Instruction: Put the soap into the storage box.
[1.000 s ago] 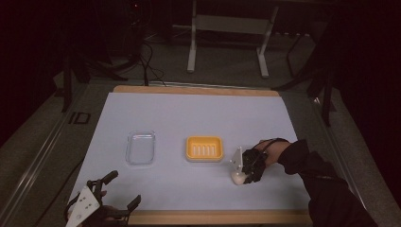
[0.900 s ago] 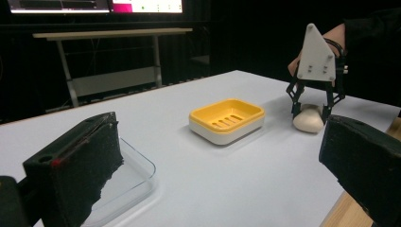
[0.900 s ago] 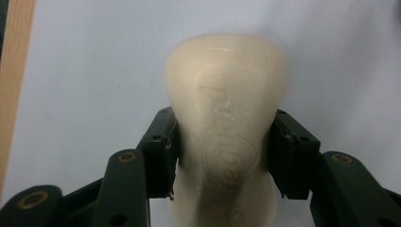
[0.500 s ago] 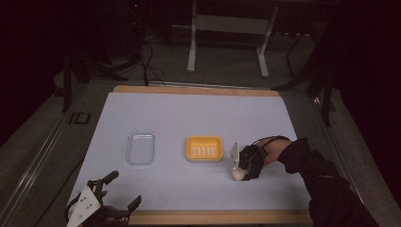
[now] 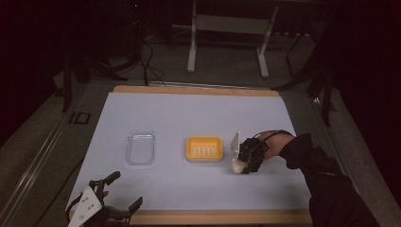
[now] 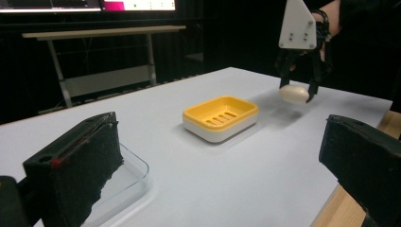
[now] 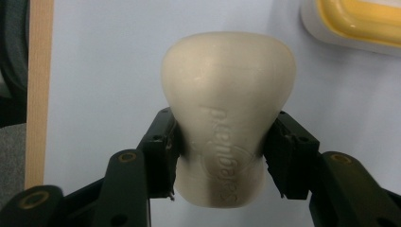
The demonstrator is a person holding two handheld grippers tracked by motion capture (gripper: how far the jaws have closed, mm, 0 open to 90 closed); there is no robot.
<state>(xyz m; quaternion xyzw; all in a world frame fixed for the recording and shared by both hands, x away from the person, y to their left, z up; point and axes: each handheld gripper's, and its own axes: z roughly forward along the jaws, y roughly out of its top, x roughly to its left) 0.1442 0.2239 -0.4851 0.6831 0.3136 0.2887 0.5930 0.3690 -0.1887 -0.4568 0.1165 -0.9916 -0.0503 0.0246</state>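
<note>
The bar of soap [image 7: 228, 118] is pinched at its waist between the jaws of the right claw [image 5: 239, 164], held clear of the counter [image 5: 198, 113] with its shadow below in the left gripper view. It hangs just beside the yellow soap dish [image 5: 204, 148], on the dish's right. Further left sits a clear plastic tray [image 5: 141, 148], apart from the dish. Down at the near edge, the left claw [image 5: 124, 191] is spread wide, gripping nothing.
</note>
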